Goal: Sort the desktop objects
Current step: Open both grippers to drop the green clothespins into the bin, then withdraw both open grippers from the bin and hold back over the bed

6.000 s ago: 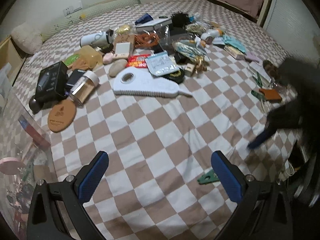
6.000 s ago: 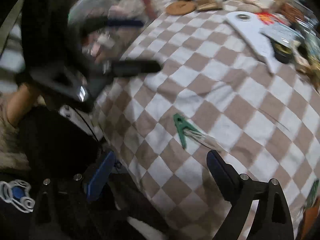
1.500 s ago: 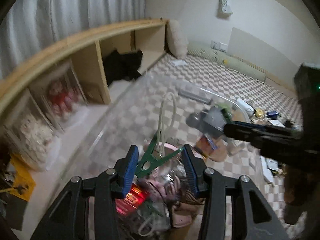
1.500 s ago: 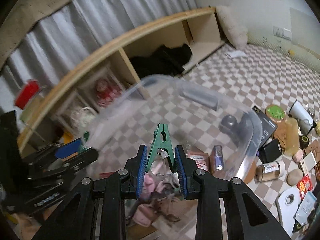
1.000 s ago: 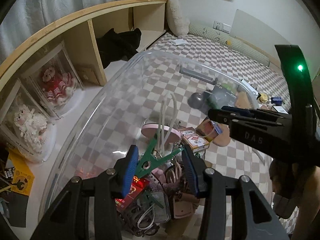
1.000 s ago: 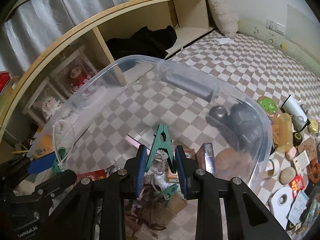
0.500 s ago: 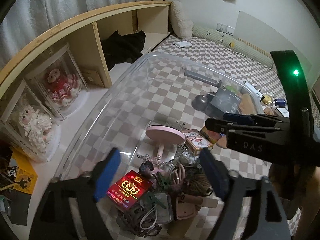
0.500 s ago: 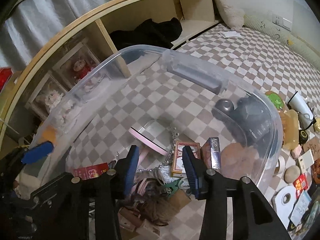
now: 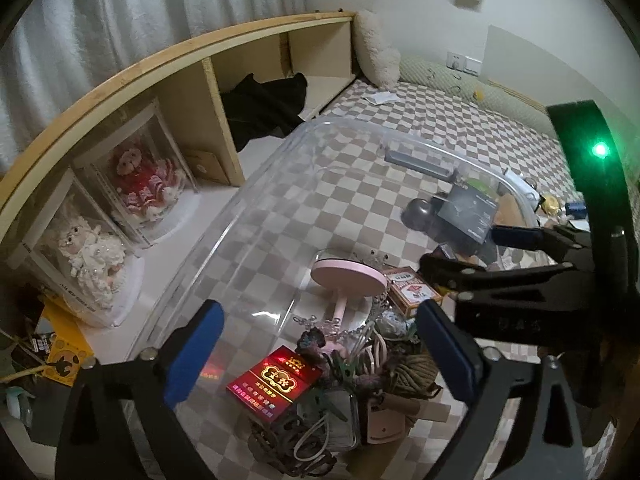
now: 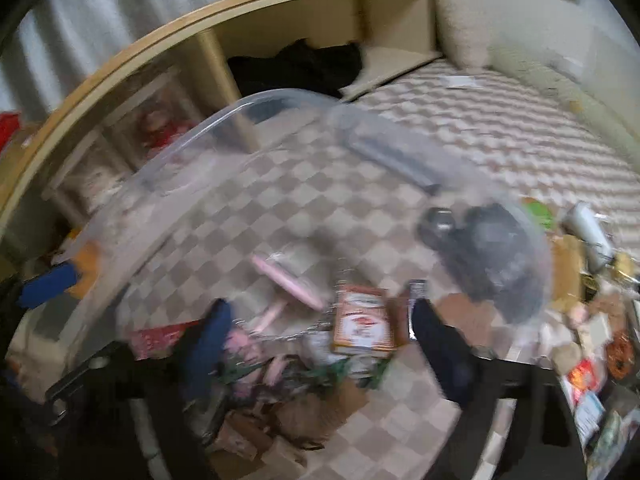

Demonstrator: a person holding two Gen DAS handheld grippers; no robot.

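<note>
A clear plastic bin [image 9: 256, 184] stands on the checked bedspread and holds a heap of small things. Among them are a pink stand mirror [image 9: 348, 276], a red box [image 9: 276, 380], a card box [image 9: 410, 290], cords and green clips [image 9: 332, 364]. My left gripper [image 9: 316, 352] is open and empty above the heap. My right gripper [image 10: 320, 344] is open and empty over the same bin [image 10: 224, 128], in a blurred view. Green clips [image 10: 340, 372] lie in the heap below it. The right gripper's body also shows in the left wrist view [image 9: 520, 280].
A wooden shelf unit [image 9: 192, 92] with boxed dolls [image 9: 136, 180] and black cloth runs behind the bin. A black box [image 9: 468, 216] and a dark round thing sit beyond the bin's far wall. Several loose items [image 10: 592, 320] lie on the bedspread at the right.
Both grippers held a green clip over the bin a second ago. Both have opened, the clips have dropped into the heap, and both grippers are now wide open. The right view is moving.
</note>
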